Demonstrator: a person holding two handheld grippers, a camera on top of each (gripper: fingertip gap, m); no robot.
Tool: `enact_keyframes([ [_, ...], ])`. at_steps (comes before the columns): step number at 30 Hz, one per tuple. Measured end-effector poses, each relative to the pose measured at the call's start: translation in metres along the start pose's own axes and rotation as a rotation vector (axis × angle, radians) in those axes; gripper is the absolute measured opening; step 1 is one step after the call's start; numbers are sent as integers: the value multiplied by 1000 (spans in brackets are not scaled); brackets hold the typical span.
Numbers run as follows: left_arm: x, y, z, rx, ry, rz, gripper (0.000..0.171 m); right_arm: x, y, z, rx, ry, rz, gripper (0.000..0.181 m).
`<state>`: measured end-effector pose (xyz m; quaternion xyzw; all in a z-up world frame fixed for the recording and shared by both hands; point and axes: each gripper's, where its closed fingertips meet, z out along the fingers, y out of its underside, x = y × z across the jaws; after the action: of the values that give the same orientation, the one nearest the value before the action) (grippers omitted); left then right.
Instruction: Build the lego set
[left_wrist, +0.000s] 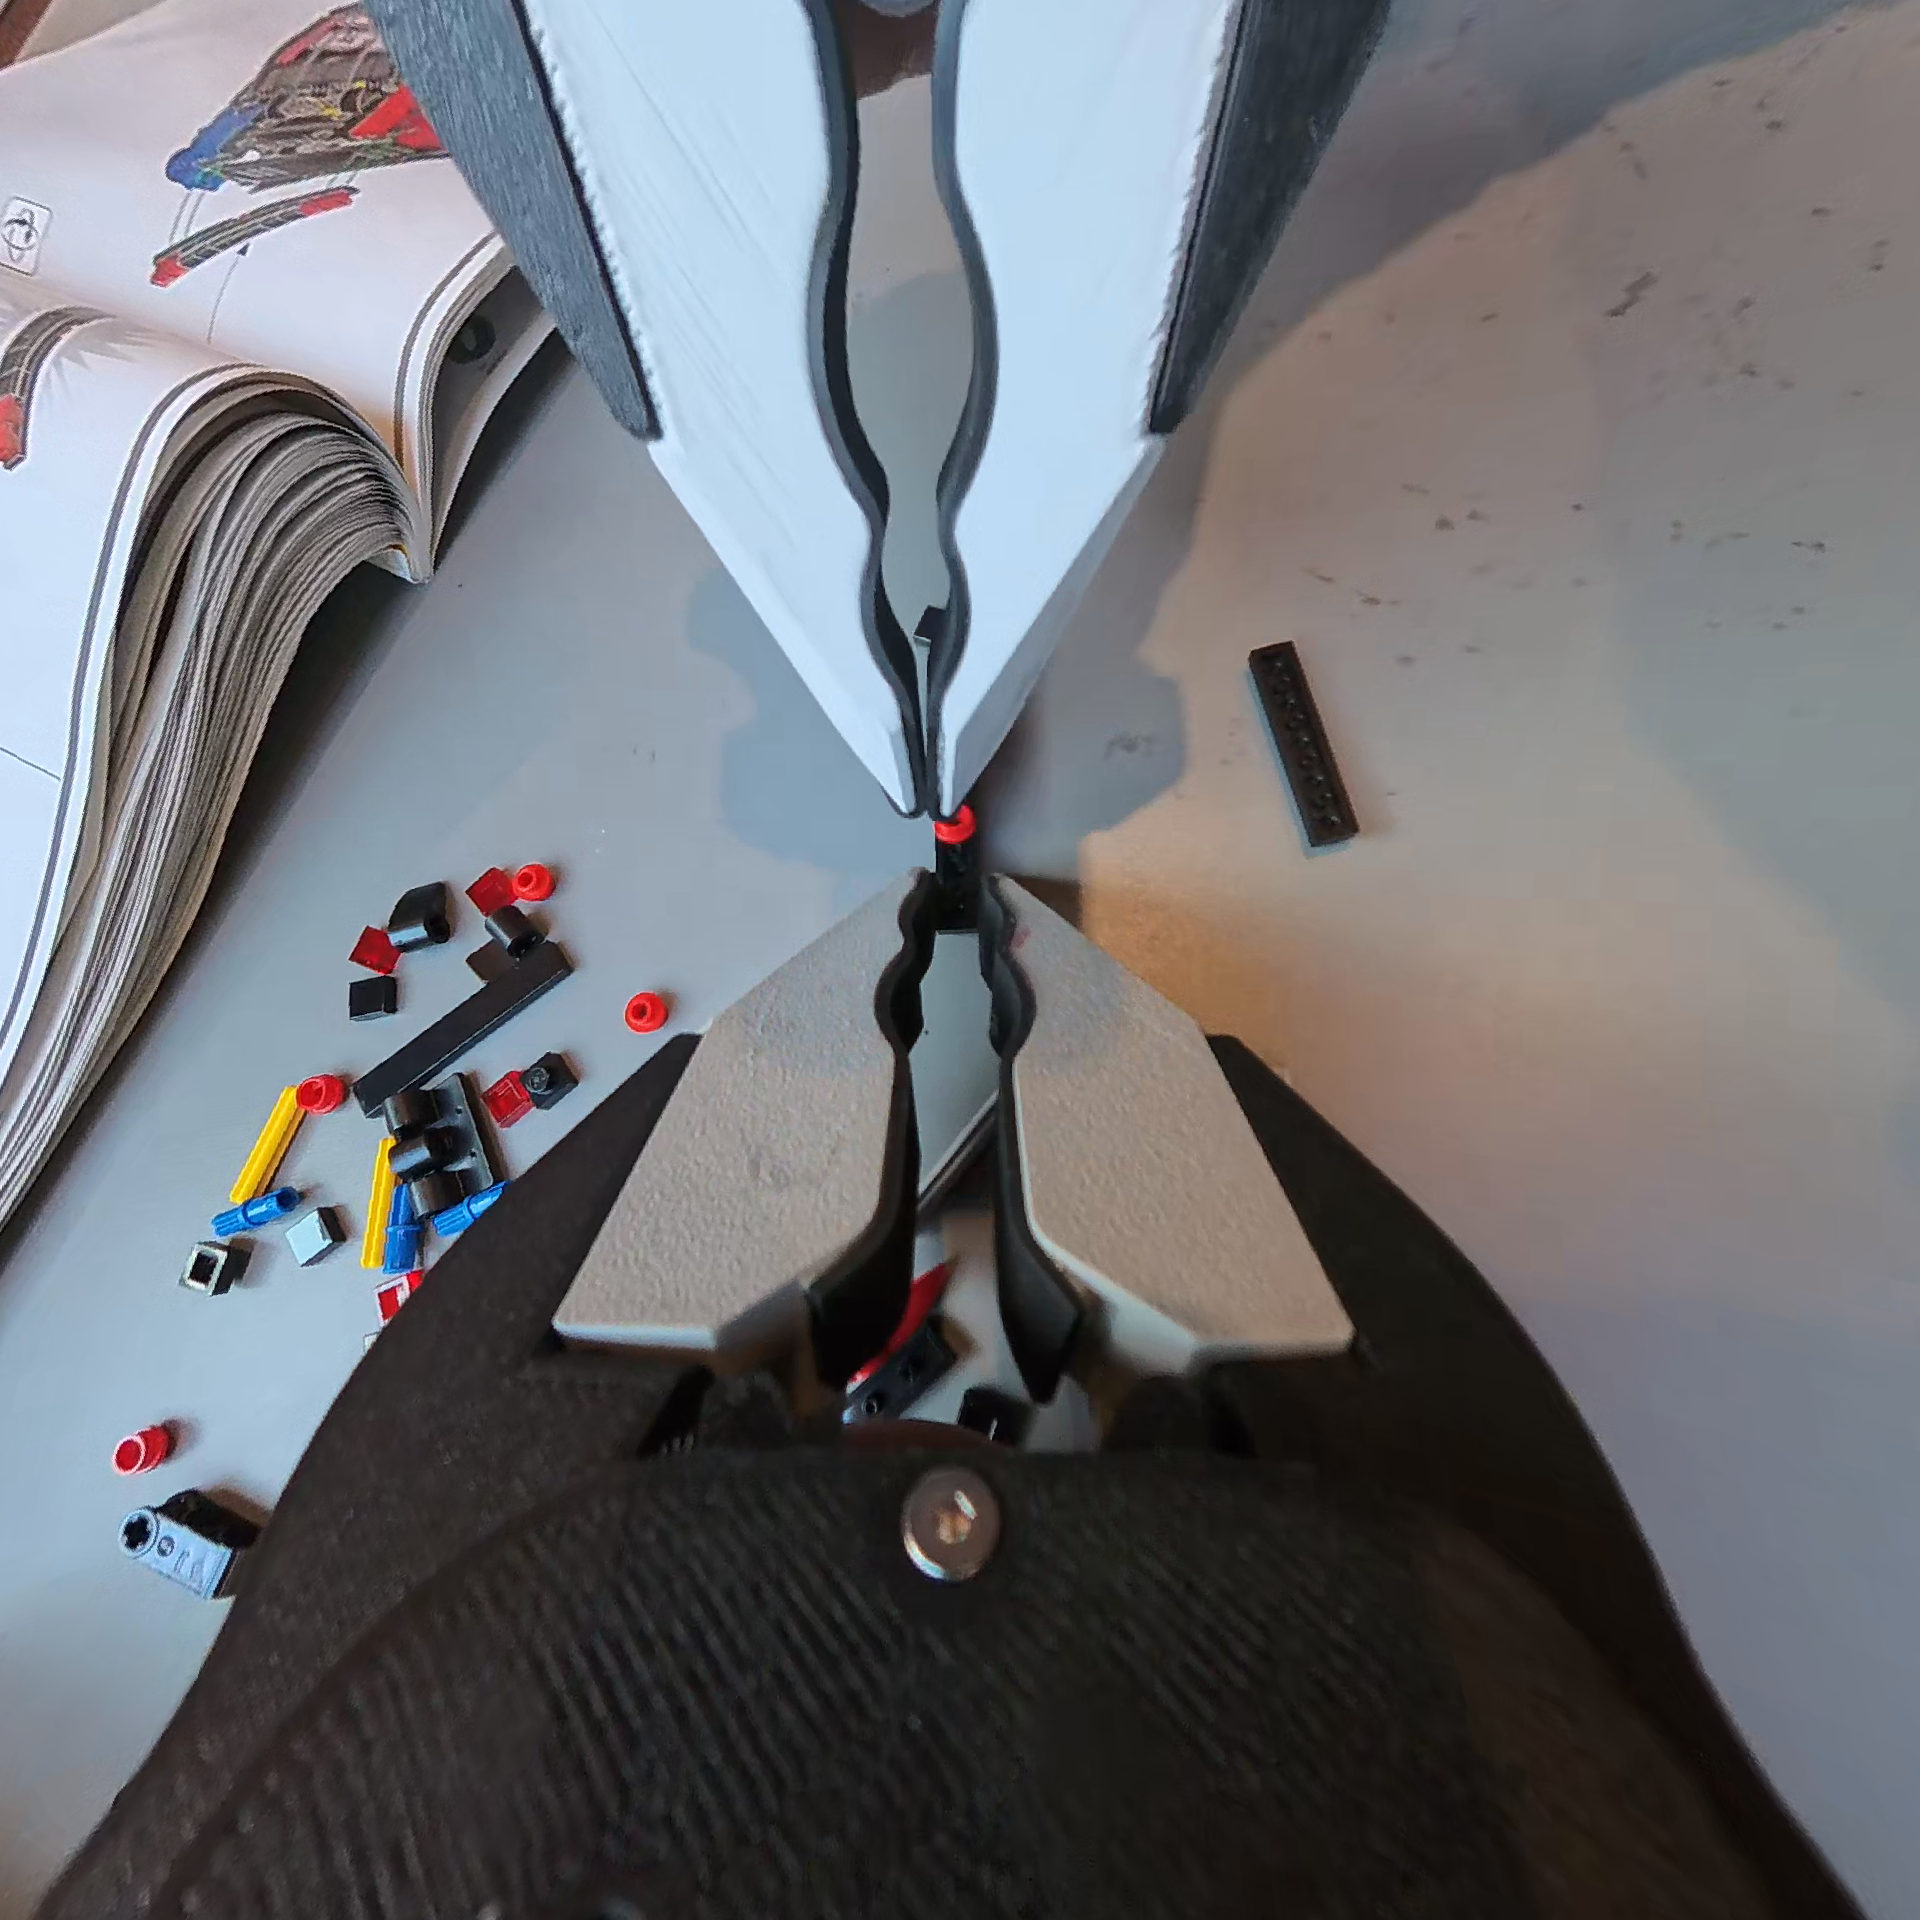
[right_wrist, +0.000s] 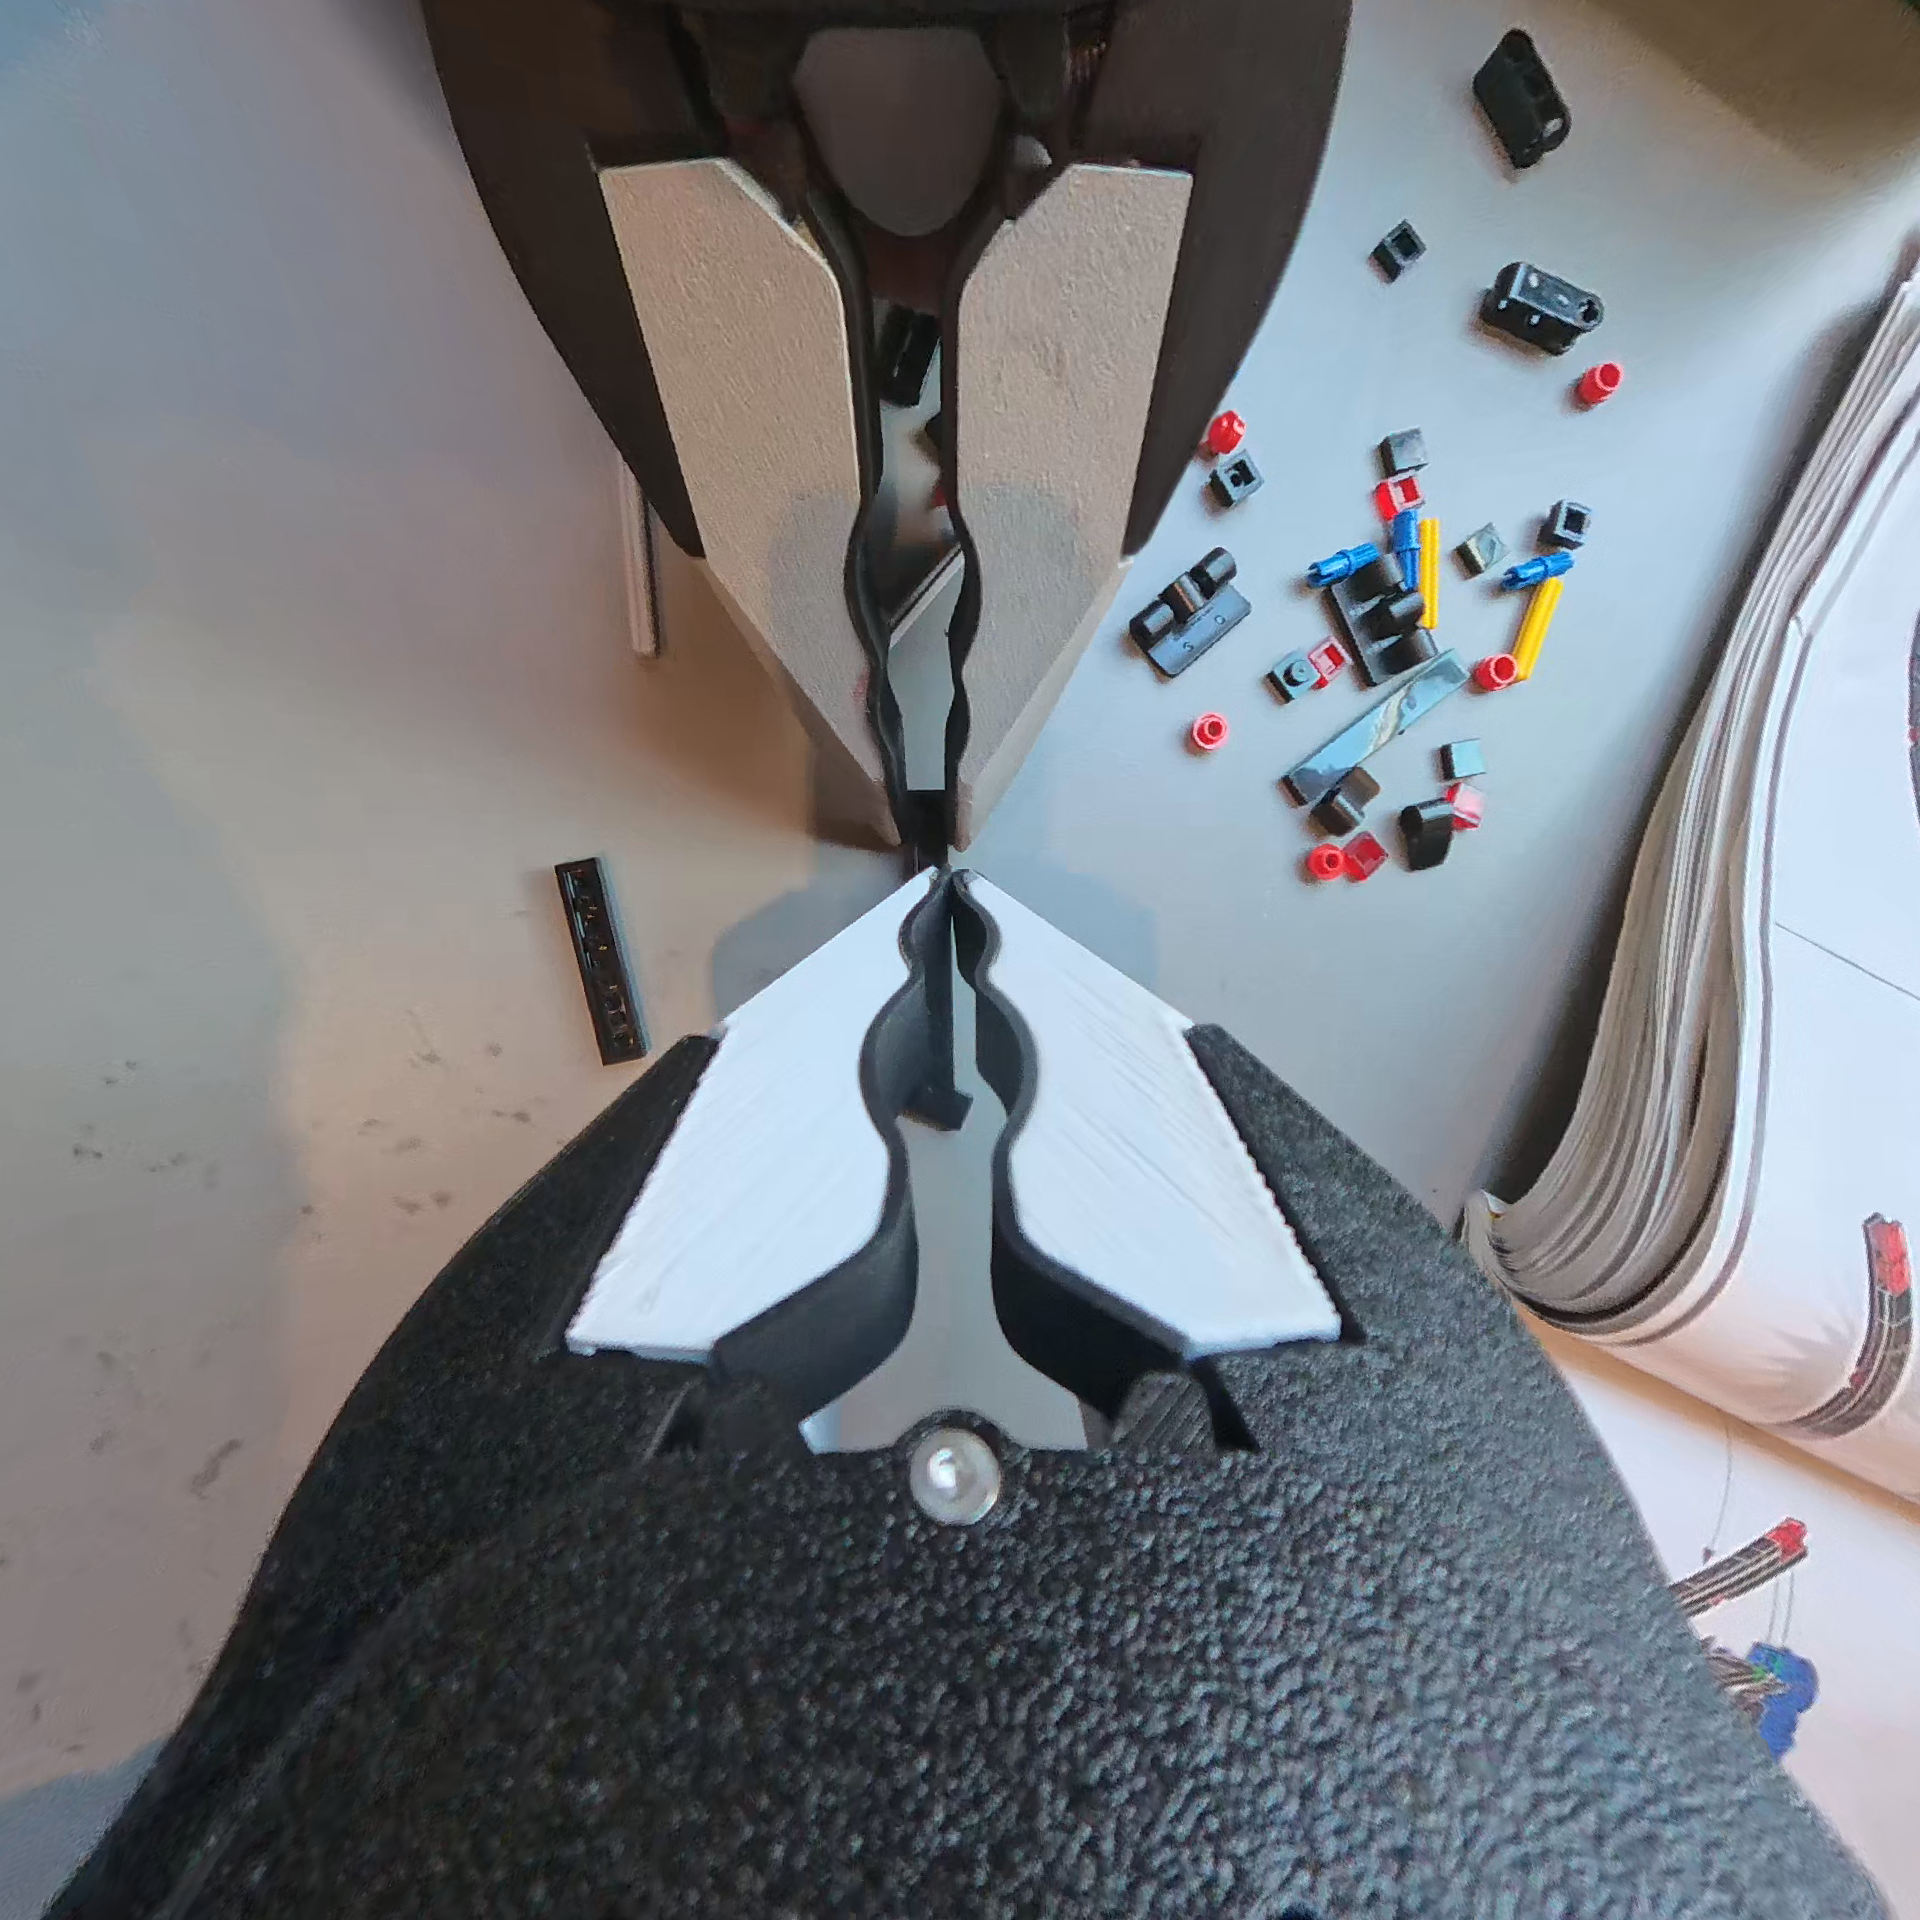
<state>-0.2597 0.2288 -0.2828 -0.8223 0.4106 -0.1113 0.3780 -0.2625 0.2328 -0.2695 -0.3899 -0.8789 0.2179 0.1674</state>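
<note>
Between both hand-held gripper tips, seemingly pinched, sits a black piece (left_wrist: 954, 883).

Glossy plastic bricks (right_wrist: 1382, 623) scattered over a matt grey, scuffed table (left_wrist: 1558, 416). Paper booklet (left_wrist: 156, 520) with smooth printed pages at its edge. Rough, grainy black plastic housing (right_wrist: 935, 1662), bright metal screw (left_wrist: 951, 1524), matt ridged white fingers (right_wrist: 769, 1174).

A grey bench (left_wrist: 1558, 1039) carries everything, its surface speckled with dark scuff marks (right_wrist: 114, 1132). Warm light falls across part of it, with shadow elsewhere.
</note>
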Motion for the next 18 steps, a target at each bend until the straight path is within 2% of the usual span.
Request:
enact_keyframes([
  [18,0,0,0,-1,-2,-1,5,-1,5,6,-91,19,-98,0],
])
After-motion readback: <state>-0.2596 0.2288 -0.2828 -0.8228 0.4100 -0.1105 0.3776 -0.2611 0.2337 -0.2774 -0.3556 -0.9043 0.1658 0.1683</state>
